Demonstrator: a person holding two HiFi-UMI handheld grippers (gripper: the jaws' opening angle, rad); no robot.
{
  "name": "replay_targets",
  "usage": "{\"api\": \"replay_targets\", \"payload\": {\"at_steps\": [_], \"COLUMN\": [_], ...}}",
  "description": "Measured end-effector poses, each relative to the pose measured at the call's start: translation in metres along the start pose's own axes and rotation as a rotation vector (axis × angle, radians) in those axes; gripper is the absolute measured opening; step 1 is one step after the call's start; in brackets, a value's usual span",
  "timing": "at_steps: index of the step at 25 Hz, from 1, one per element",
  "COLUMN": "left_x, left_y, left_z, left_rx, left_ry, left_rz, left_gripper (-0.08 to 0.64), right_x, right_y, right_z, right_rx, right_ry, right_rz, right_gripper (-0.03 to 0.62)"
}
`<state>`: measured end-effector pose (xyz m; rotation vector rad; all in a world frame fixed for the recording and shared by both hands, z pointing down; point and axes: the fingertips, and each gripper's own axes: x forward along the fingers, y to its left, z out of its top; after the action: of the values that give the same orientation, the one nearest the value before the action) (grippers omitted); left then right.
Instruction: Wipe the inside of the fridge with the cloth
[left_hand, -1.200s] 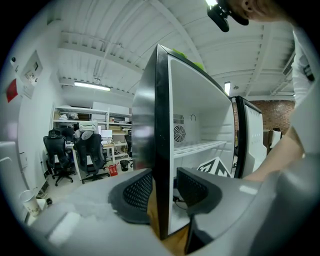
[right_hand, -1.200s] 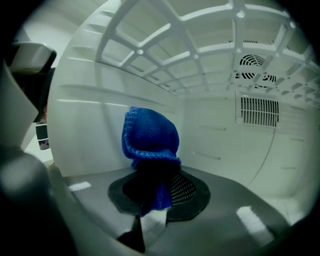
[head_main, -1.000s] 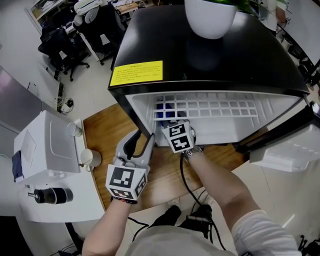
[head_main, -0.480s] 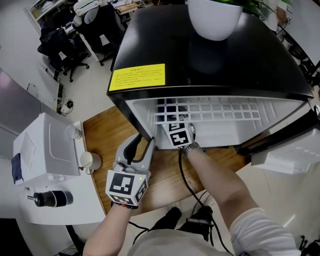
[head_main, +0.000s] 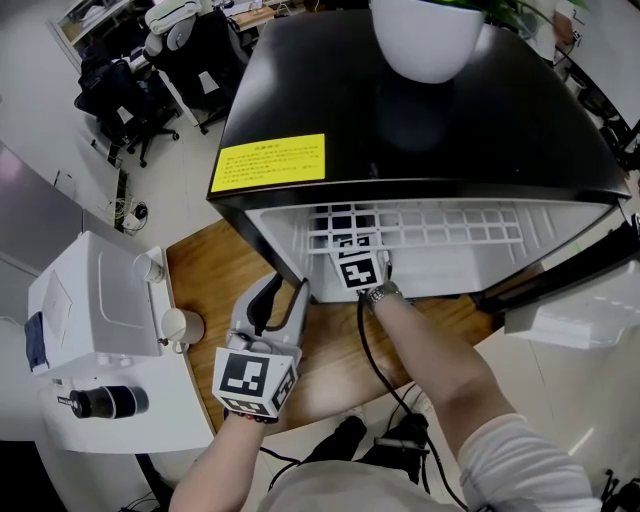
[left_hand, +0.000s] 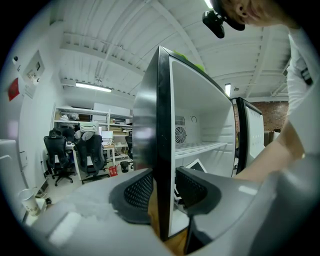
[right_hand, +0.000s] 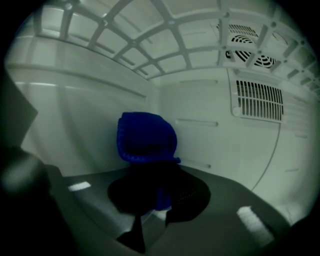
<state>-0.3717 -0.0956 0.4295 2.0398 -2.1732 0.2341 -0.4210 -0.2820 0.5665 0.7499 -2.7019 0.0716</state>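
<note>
Where the blue cloth (right_hand: 146, 137) shows, it stands bunched and upright inside the fridge (head_main: 420, 130). It sits below the wire shelf (head_main: 440, 222), in front of the corner where a side wall and the back wall of the liner meet. Contact with the liner not discernible. Right claw (right_hand: 159, 194) clamped on the cloth's lower end, reaching in through the open front. Slotted vent (right_hand: 259, 102) on the back wall, right of the cloth.

Left claw (left_hand: 162, 187) straddles the front edge of the fridge's side wall (left_hand: 162, 125). Its jaws have just been closing, and the pads lie against the outer and inner faces.

Fridge stands on a wooden tabletop (head_main: 205, 270). Yellow label (head_main: 268, 162) on its black top, white rounded object (head_main: 420, 35) further back.
</note>
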Motion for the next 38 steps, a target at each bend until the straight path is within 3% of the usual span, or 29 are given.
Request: {"api": "replay_targets", "payload": {"at_steps": [13,38], "left_x": [0.0,0.001], "left_y": [0.001,0.002], "left_z": [0.0,0.0], "left_rx": [-0.009,-0.022], "left_ry": [-0.001,-0.012], "left_rz": [0.02,0.057], "left_gripper": [0.146,0.147], "right_x": [-0.006,-0.047], "right_y": [-0.023,-0.11], "right_z": [-0.003,-0.022], "right_rx": [-0.004,-0.009], "right_ry": [0.006,0.044], "right_rz": [-0.057,-0.219], "right_gripper": [0.073,0.073]}}
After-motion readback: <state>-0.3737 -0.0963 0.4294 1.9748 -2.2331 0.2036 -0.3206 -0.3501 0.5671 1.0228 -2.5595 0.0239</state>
